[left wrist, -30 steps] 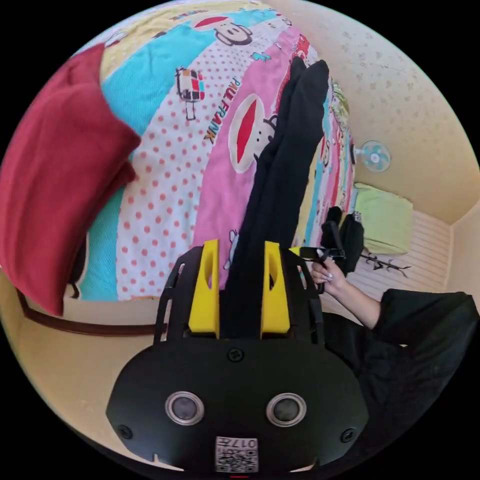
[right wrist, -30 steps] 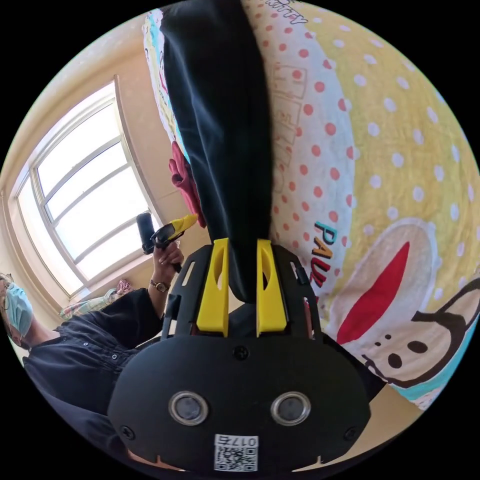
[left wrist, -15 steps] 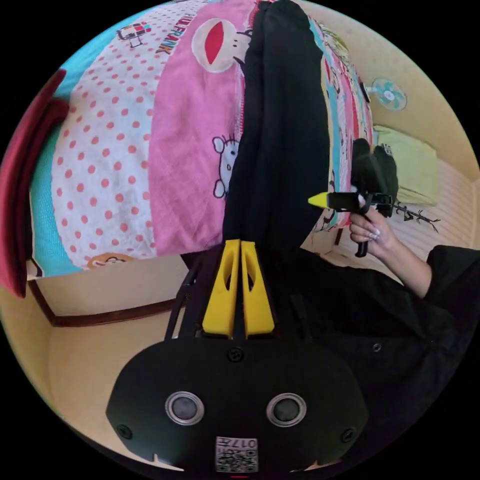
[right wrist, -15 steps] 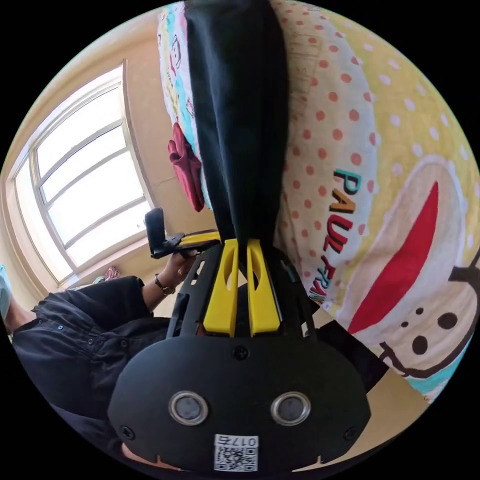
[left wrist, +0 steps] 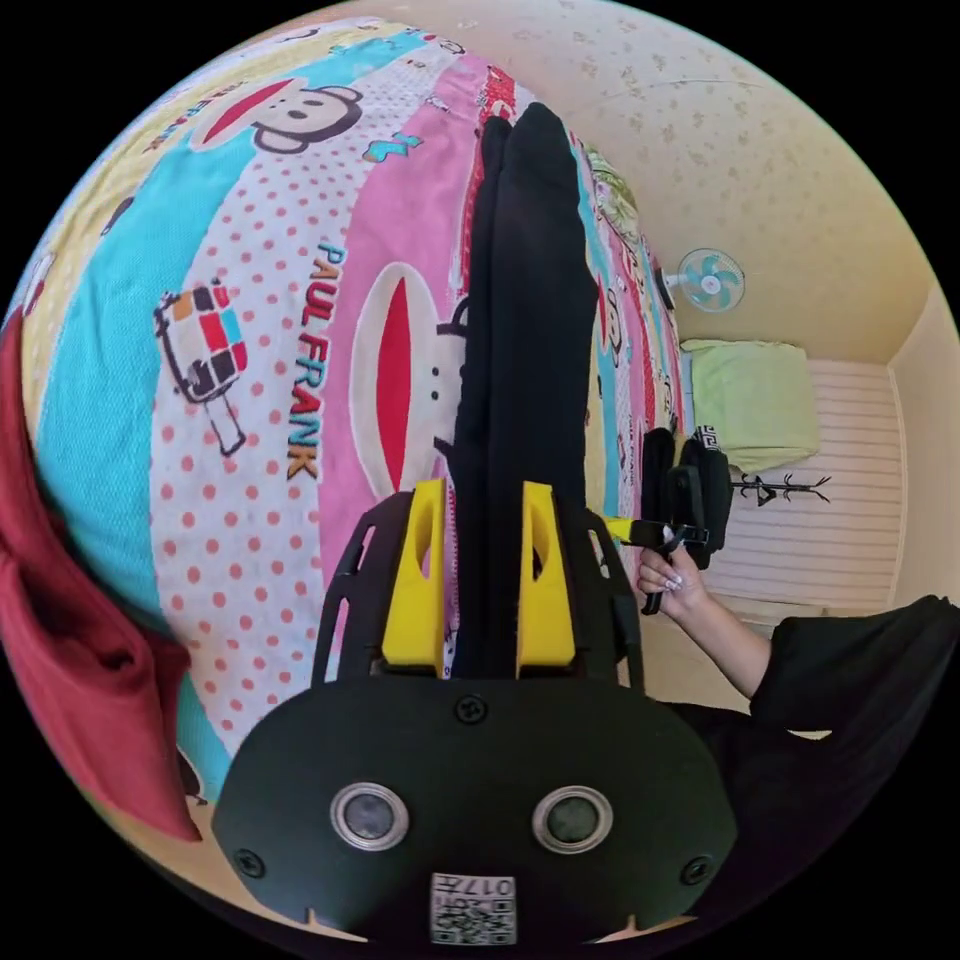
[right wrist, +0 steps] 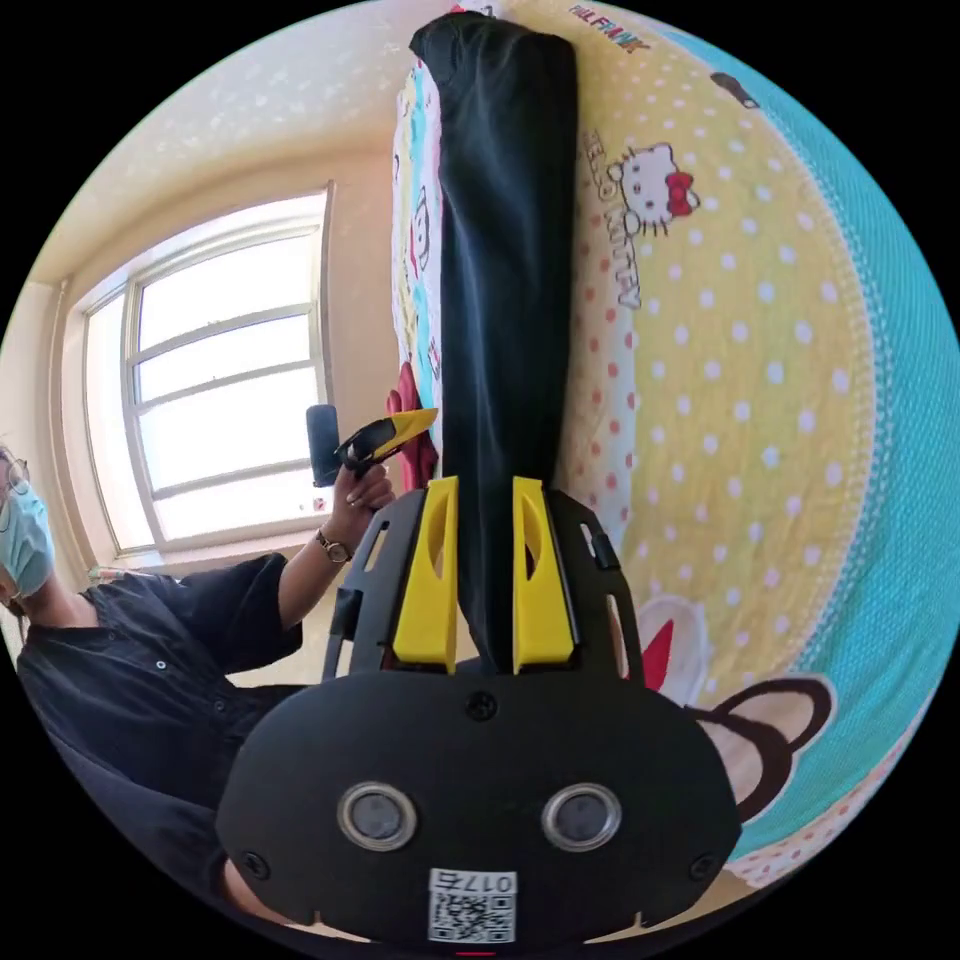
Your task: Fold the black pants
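2 tongs [left wrist: 481,580] [right wrist: 485,570] parted around black pants [left wrist: 525,330].

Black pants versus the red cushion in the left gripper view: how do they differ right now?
The black pants lie as a long, narrow, flat strip; the red cushion is a bulky, rumpled mass. The black pants run in between the spread jaws of the left gripper; the red cushion sits well off to the side, at the view's edge. Both are soft fabric resting on the cartoon bedspread.
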